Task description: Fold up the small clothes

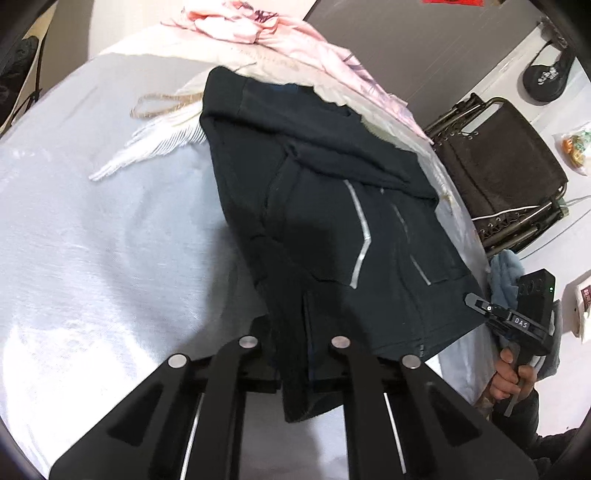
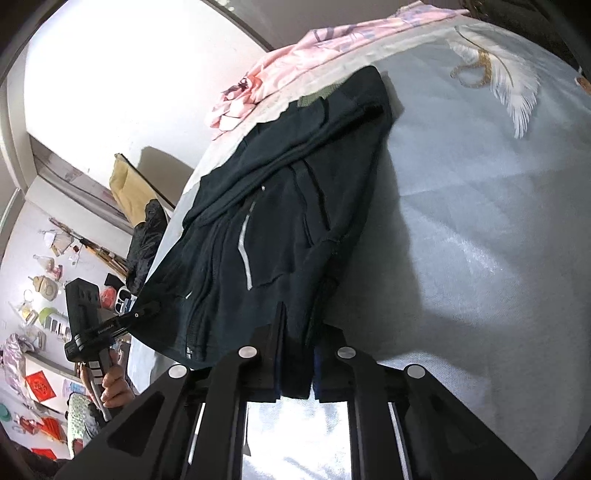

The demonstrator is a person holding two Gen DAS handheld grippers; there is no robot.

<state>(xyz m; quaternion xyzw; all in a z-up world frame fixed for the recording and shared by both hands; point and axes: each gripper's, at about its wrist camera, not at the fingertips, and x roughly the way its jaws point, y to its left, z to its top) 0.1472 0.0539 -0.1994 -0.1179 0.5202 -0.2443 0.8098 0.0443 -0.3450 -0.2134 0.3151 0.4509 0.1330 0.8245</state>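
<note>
Matt dark knit shorts (image 1: 332,229) lie on a faintly sheeny cloth bedsheet (image 1: 110,258).

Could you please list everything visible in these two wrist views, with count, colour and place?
dark shorts: one, black with grey reflective stripes, on the bed, near edge lifted by both grippers
bedsheet: one, pale blue-white with a feather print, covering the bed
pink cloth: one, pink, bunched at the bed's far end
folding chair: one, dark brown, on the floor beside the bed
left gripper: black, shut on the shorts' near hem
right gripper: black, shut on the same hem
hand: one in each view, holding the other gripper's handle
</note>
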